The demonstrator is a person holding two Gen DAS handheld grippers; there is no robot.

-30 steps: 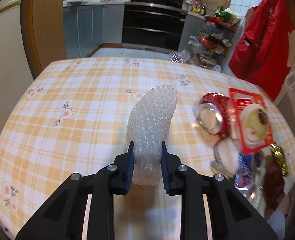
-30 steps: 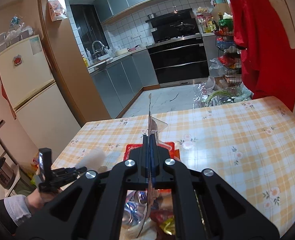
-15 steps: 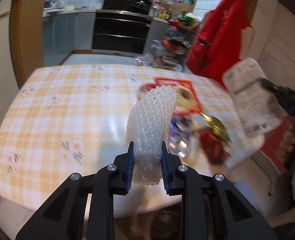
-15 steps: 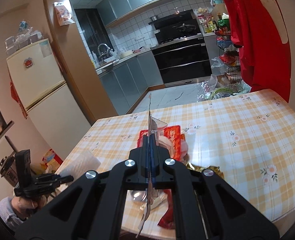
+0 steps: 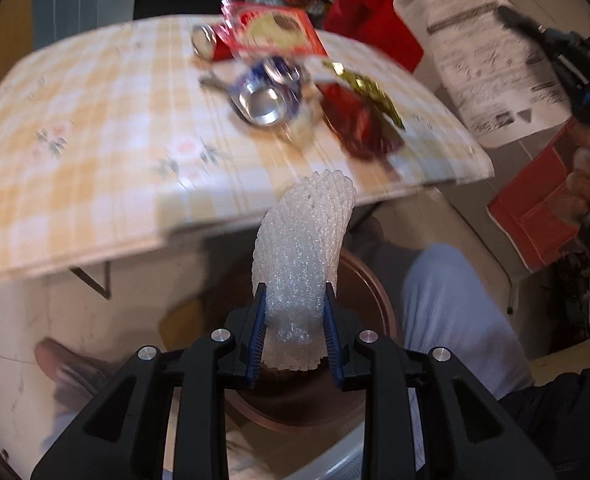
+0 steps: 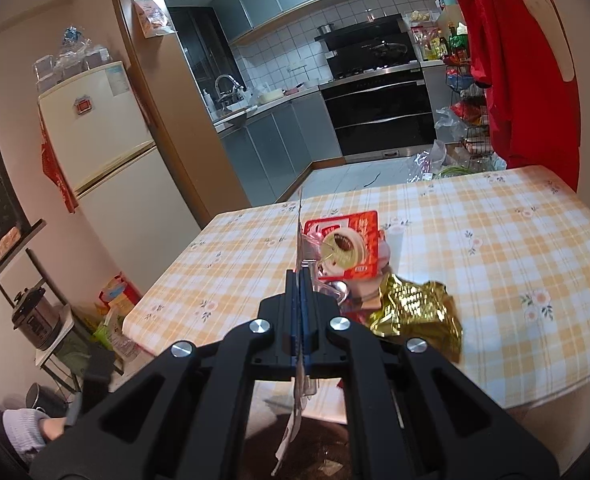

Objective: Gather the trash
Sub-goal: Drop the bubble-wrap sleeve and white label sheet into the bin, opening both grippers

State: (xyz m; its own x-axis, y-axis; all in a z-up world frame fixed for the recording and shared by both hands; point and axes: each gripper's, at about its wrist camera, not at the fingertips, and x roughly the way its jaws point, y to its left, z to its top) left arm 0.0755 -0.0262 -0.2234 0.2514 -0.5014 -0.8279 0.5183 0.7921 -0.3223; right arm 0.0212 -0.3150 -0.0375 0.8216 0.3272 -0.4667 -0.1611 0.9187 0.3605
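A white foam net sleeve [image 5: 303, 256] stands between the blue pads of my left gripper [image 5: 295, 308]. The pads still touch it while the jaws are opening. It hangs past the table edge, above a round brown bin [image 5: 375, 292] on the floor. My right gripper [image 6: 299, 280] is shut on a thin printed sheet [image 6: 295, 420], seen edge-on there. The left wrist view shows that sheet [image 5: 479, 52] flat at the upper right. Crushed cans [image 5: 267, 96], a red snack packet [image 6: 347, 244] and a gold wrapper [image 6: 415, 312] lie on the checked table [image 6: 495, 240].
A person's leg in light trousers [image 5: 447, 300] is beside the bin, and a foot [image 5: 59, 360] is on the pale floor at the left. A red box [image 5: 535, 216] sits under the hand [image 5: 587, 184] holding the right gripper. A fridge [image 6: 107, 148] stands to the left of the table.
My left gripper carried the foam net off the table, past its edge and over the bin, tilting downward. The right gripper drew back from the table with the sheet.
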